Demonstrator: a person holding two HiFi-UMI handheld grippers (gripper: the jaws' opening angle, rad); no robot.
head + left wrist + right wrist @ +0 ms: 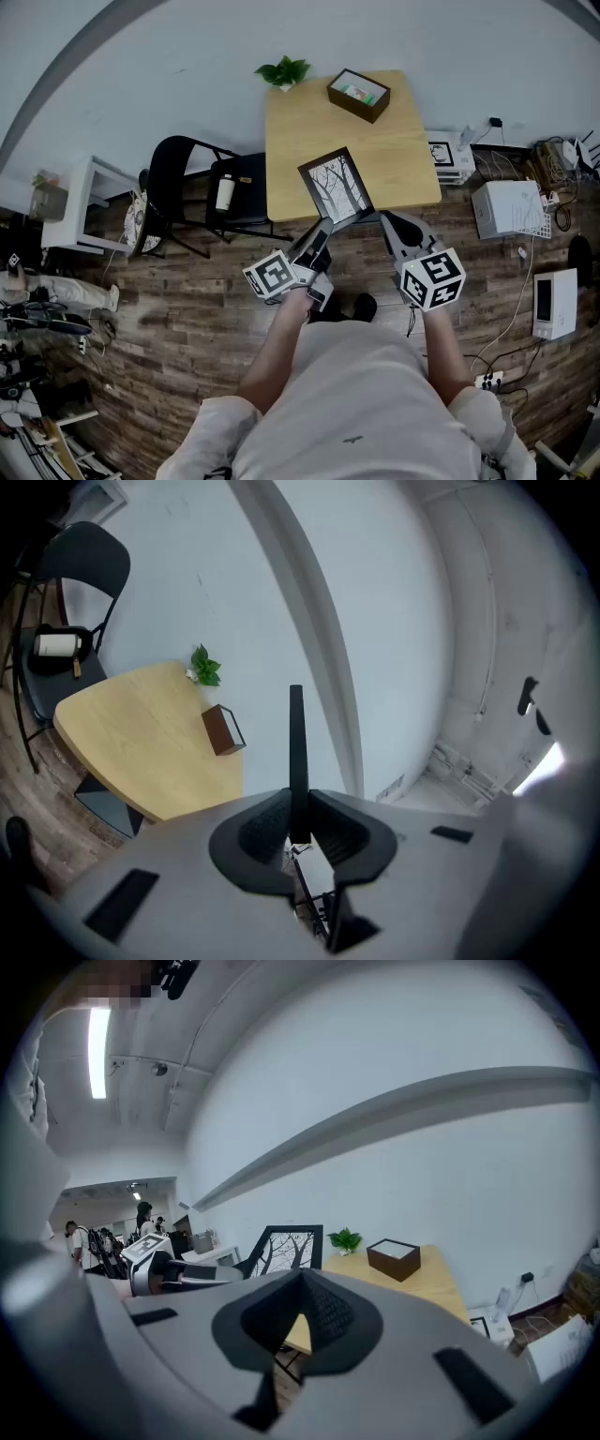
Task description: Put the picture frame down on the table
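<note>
Head view: left gripper (322, 231) clamps tree-print picture frame (337, 185) near table (305, 122)

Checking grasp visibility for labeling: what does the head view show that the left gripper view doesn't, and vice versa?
Head view only: the tree print on the face of the picture frame, and the right gripper, which is off the frame.

Left gripper view only: the left gripper with its jaws shut on the frame's edge. The frame is seen edge-on as a thin black bar.

Both: the wooden table, the small plant, the brown box and the black chair.
</note>
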